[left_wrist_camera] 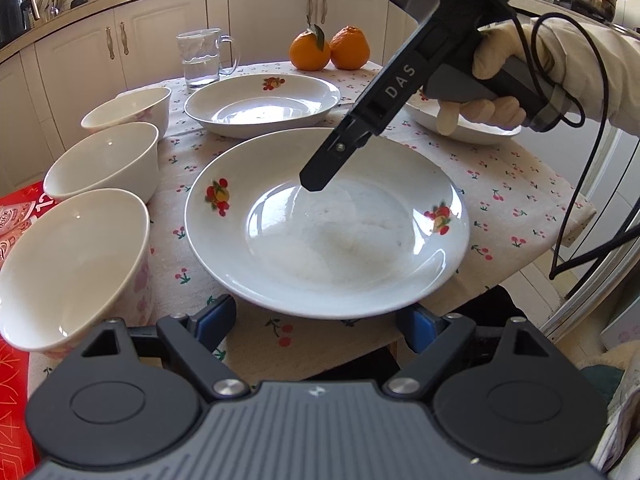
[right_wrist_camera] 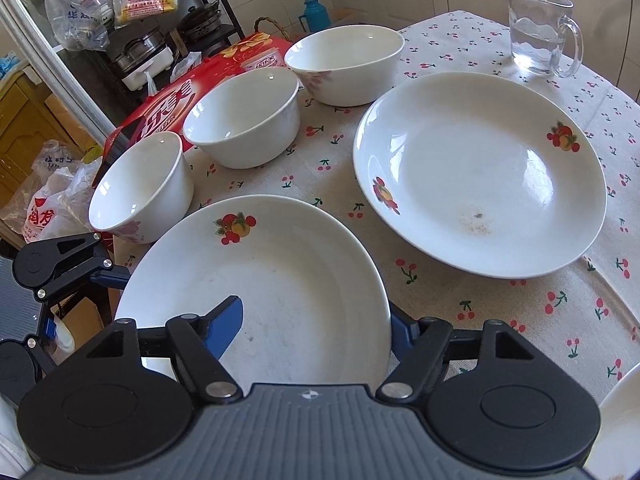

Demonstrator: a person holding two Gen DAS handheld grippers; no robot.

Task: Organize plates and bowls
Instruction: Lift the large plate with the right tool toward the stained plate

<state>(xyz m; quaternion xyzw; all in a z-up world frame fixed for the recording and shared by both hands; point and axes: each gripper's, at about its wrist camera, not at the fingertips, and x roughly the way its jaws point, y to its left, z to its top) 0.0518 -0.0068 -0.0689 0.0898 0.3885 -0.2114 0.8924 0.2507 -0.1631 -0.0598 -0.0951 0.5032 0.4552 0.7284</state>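
Note:
A white fruit-print plate lies at the table's near edge. My left gripper sits at its near rim, fingers wide apart, with the tips hidden under the rim. My right gripper straddles the opposite rim. One finger is inside the basin, away from the rim, and the other is outside against the rim. A second plate lies behind it and a third sits at the right. Three white bowls line the left side.
A glass mug of water and two oranges stand at the back of the cherry-print cloth. A red box lies beside the bowls. The person's gloved hand and a cable hang over the right side.

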